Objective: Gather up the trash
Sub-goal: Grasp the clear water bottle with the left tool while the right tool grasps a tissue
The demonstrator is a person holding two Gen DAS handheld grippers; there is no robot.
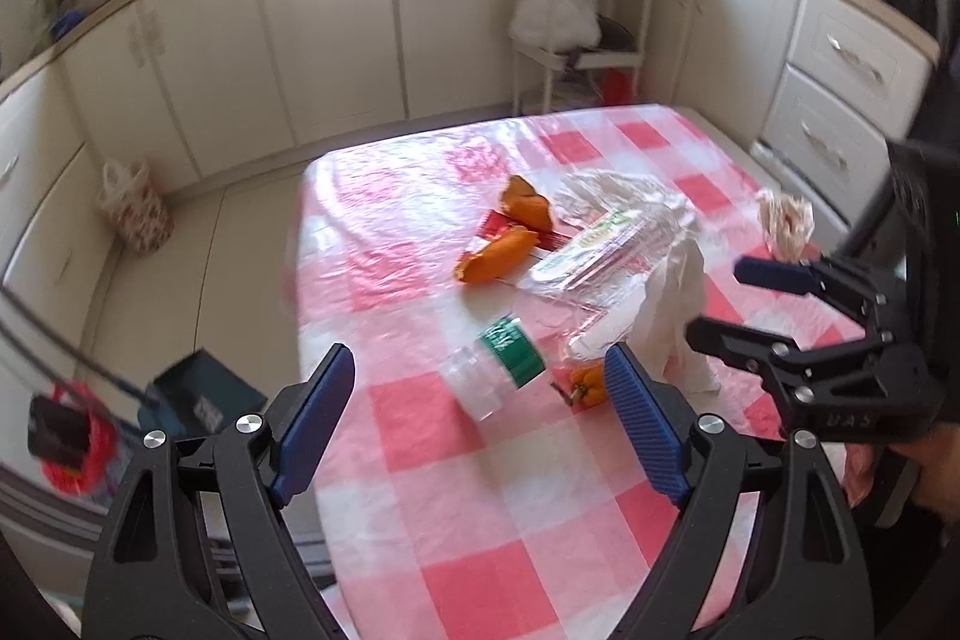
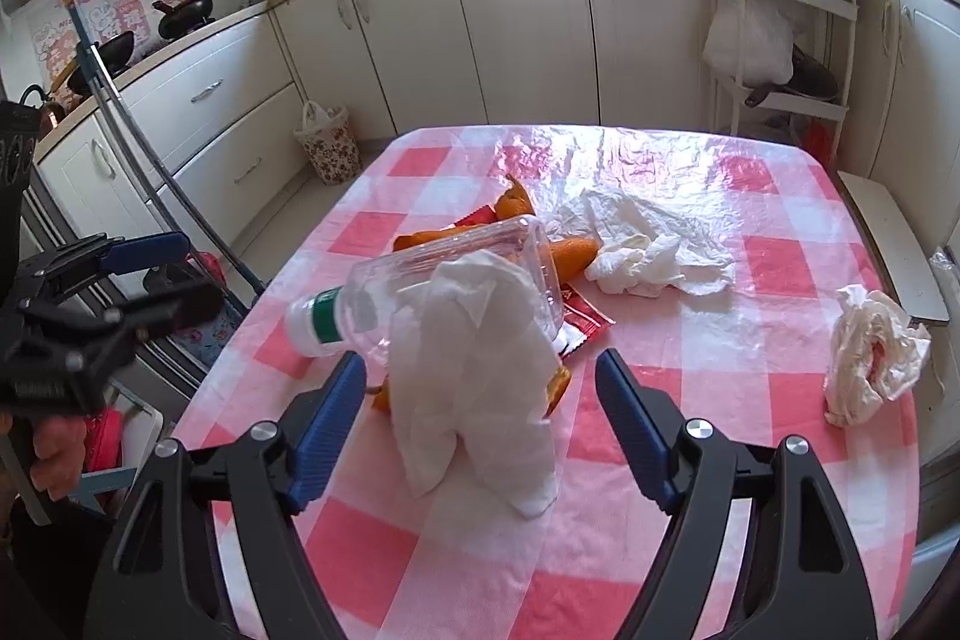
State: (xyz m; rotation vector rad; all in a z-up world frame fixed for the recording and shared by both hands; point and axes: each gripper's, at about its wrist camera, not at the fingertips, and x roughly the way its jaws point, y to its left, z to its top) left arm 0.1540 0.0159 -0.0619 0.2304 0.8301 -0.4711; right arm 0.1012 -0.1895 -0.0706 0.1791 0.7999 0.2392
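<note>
White crumpled paper tissue point(image 2: 480, 376) stands on pink checked tablecloth point(image 2: 750, 370), against clear plastic bottle point(image 2: 444, 274). Right gripper point(image 2: 480, 418) wide, unclenched, empty, framing tissue. Left gripper point(image 1: 480, 400) likewise released. Approach step; next: descend, pinch tissue.

Each claw is black, with angular linked arms, silver round screws at the pivots and ribbed blue pads on its fingers: the left claw point(image 1: 480, 394), the right claw point(image 2: 480, 400). Faint lettering marks one black body.
</note>
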